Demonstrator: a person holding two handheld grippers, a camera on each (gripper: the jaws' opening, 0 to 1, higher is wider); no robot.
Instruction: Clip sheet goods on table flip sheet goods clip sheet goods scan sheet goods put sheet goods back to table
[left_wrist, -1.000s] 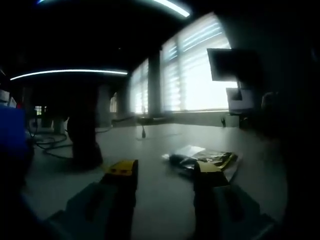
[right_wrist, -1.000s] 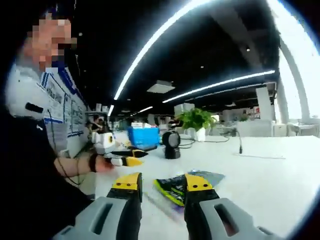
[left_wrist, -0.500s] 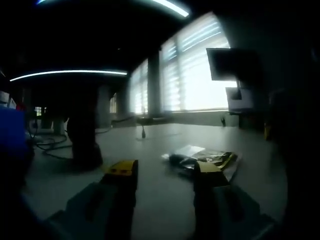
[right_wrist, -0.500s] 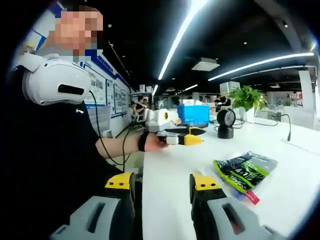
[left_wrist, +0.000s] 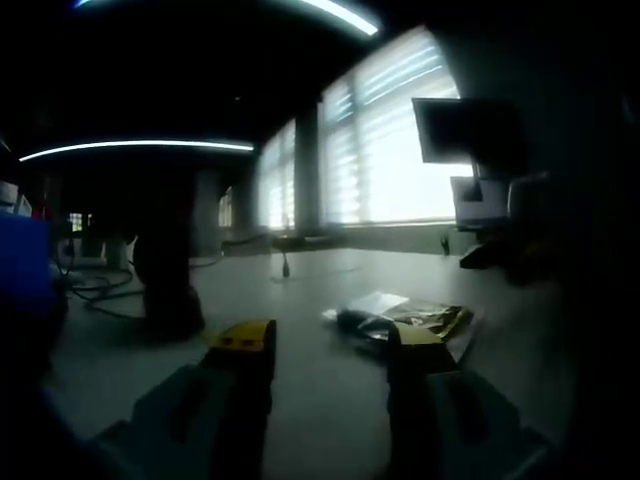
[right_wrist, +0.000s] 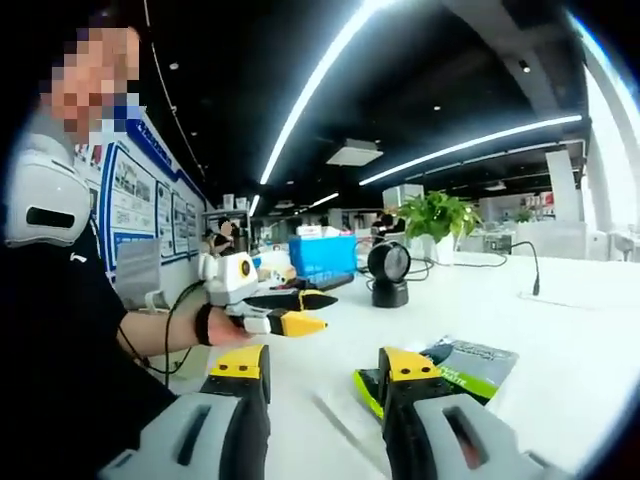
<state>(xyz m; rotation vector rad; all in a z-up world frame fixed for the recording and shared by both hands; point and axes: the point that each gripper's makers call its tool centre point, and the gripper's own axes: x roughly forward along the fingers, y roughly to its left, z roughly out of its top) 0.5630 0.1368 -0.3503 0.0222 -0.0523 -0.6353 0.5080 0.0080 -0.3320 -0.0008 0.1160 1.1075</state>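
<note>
Sheet goods (right_wrist: 452, 364): flat green-and-black printed packet, lying flat on my white table (right_wrist: 560, 330), out on open surface, away from edges.

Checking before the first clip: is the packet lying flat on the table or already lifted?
Lying flat: the packet rests on the white table, beyond the open right gripper.
</note>
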